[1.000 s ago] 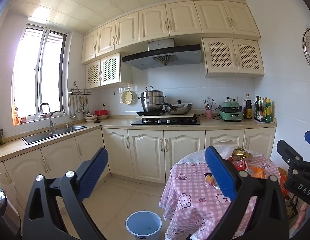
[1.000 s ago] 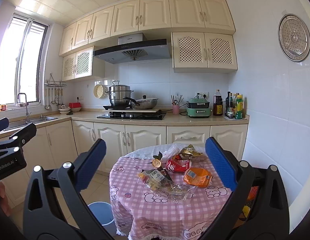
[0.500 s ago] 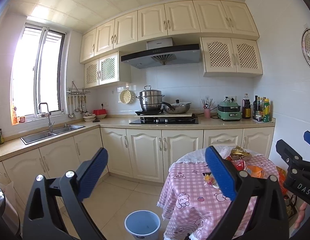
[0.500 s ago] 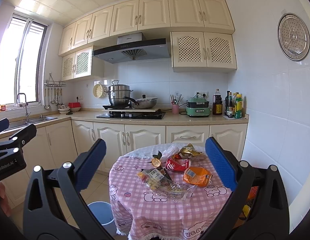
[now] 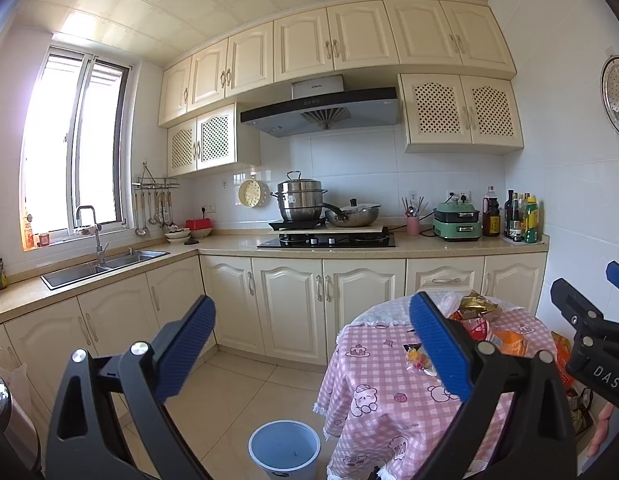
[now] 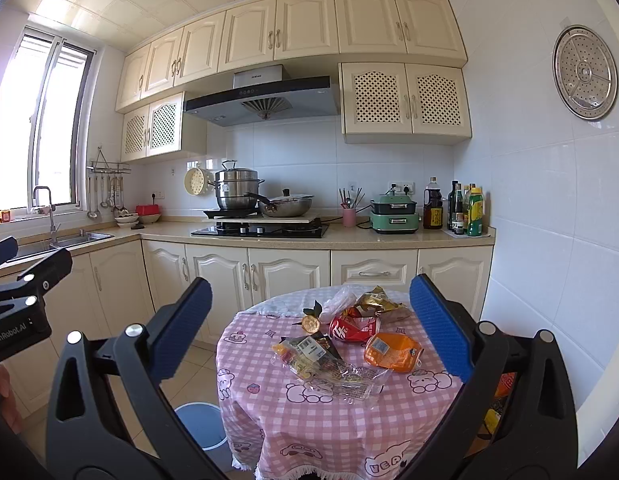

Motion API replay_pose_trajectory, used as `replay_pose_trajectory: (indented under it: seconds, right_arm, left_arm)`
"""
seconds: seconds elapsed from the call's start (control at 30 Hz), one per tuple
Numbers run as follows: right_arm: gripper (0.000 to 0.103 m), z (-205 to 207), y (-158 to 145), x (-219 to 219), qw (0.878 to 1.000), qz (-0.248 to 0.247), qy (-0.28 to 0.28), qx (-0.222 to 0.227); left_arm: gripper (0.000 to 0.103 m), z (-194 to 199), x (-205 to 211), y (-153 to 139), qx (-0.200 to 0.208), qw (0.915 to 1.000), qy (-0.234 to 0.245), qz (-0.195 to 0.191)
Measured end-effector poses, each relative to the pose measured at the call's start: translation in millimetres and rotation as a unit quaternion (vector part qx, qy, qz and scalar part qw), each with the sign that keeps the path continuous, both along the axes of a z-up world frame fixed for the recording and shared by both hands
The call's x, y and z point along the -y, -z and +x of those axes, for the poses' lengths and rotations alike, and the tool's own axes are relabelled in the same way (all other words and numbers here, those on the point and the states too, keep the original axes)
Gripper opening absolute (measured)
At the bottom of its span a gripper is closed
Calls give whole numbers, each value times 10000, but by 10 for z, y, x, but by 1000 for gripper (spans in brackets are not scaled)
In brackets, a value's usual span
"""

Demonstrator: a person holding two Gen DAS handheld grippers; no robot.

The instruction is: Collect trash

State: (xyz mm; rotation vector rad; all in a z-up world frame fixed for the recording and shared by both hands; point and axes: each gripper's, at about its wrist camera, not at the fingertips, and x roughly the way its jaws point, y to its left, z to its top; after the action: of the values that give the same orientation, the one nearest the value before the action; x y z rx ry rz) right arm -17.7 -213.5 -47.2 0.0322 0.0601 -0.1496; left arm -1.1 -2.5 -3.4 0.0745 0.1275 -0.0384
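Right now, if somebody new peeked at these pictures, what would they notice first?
Probably the pile of snack wrappers in the middle of the round table with the pink checked cloth. Next, the blue bin on the floor beside the table, empty as far as shows.

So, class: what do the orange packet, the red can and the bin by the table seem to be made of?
Orange packet: probably glossy plastic film, crinkled with highlights. Red can: likely thin printed metal, dented and shiny. Bin: apparently matte blue plastic with a smooth moulded rim.
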Motion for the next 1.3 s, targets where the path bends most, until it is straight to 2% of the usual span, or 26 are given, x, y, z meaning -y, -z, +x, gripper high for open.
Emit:
replay_pose_trajectory:
  seconds: [0.77,1.1,1.3]
  right_arm:
    - [97,17,32,78,10000,46,46,-58]
    - [97,219,196,225,9992,244,98,-291]
    - [97,453,358,362,9978,373,171,-528]
  left_arm:
    - [96,22,24,18,-84,9999,79,9]
    - [96,247,135,139,-338,9993,148,99]
    - [96,550,304,286,-556,9977,217,319]
